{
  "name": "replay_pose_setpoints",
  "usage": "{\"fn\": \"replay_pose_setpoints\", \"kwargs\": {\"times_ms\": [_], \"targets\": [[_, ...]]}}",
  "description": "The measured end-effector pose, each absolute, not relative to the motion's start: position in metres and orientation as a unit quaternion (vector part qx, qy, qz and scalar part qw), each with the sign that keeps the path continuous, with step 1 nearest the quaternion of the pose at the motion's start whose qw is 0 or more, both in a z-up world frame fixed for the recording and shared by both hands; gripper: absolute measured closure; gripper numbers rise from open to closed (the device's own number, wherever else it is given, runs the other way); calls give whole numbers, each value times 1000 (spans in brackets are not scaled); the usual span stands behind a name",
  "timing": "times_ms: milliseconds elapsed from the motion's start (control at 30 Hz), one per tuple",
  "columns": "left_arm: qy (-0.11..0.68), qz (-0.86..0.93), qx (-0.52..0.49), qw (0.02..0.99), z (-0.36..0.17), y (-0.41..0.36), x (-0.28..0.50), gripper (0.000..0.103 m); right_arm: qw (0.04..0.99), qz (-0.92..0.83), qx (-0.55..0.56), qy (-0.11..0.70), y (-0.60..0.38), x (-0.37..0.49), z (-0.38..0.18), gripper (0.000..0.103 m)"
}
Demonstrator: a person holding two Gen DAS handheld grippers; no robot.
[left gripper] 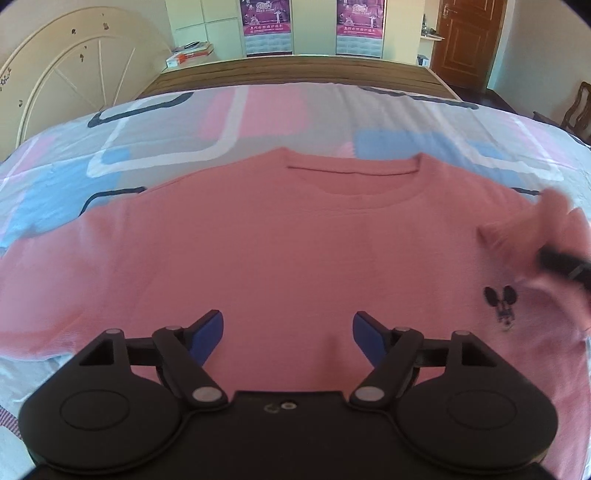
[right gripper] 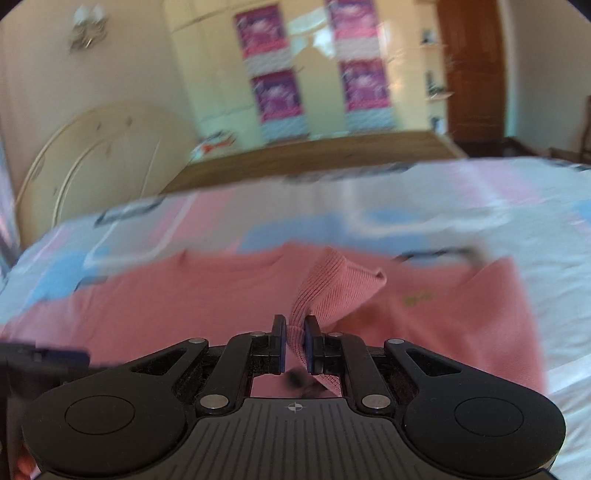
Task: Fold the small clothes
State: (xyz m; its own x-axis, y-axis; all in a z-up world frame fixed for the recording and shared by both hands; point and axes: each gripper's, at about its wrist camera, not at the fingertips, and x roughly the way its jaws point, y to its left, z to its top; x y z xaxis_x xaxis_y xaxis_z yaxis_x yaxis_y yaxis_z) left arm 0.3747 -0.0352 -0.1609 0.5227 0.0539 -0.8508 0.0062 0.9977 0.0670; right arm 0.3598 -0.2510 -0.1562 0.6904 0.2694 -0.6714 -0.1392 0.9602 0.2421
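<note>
Two posters (left gripper: 267,26) | patterned bedspread (left gripper: 229,122) | left jaws wide, empty | right jaws pinching sweater (right gripper: 314,295), blurred

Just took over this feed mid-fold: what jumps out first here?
A pink sweater lies spread flat across the patchwork bedspread, filling the middle of the left wrist view. The right gripper is shut on a ribbed pink fold of it, lifted off the bed. The left gripper hangs open above the sweater's lower part.
</note>
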Motion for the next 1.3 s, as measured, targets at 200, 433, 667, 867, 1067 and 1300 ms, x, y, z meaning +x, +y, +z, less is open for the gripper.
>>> {"fn": "replay_pose_setpoints", "kwargs": {"times_ms": [200,433,667,867,1067,1300], "targets": [[500,-27,3,866,-167,-18,377,26,893,144,81,418,-211,353,-187,64],[527,-111,-45,841,-188,-50,391,28,910,54,44,408,-239,330,-183,64],[522,-151,-91,834,-207,-85,404,37,903,-23,60,425,-297,297,-190,64],[503,-157,-102,844,-211,-94,405,82,898,-60,80,429,-330,280,-192,64],[477,-172,-136,851,-194,-89,407,95,894,-83,73,434,-343,279,-197,63],[392,-198,-176,881,-114,-73,413,95,896,-80,60,433,-337,287,-203,54]]}}
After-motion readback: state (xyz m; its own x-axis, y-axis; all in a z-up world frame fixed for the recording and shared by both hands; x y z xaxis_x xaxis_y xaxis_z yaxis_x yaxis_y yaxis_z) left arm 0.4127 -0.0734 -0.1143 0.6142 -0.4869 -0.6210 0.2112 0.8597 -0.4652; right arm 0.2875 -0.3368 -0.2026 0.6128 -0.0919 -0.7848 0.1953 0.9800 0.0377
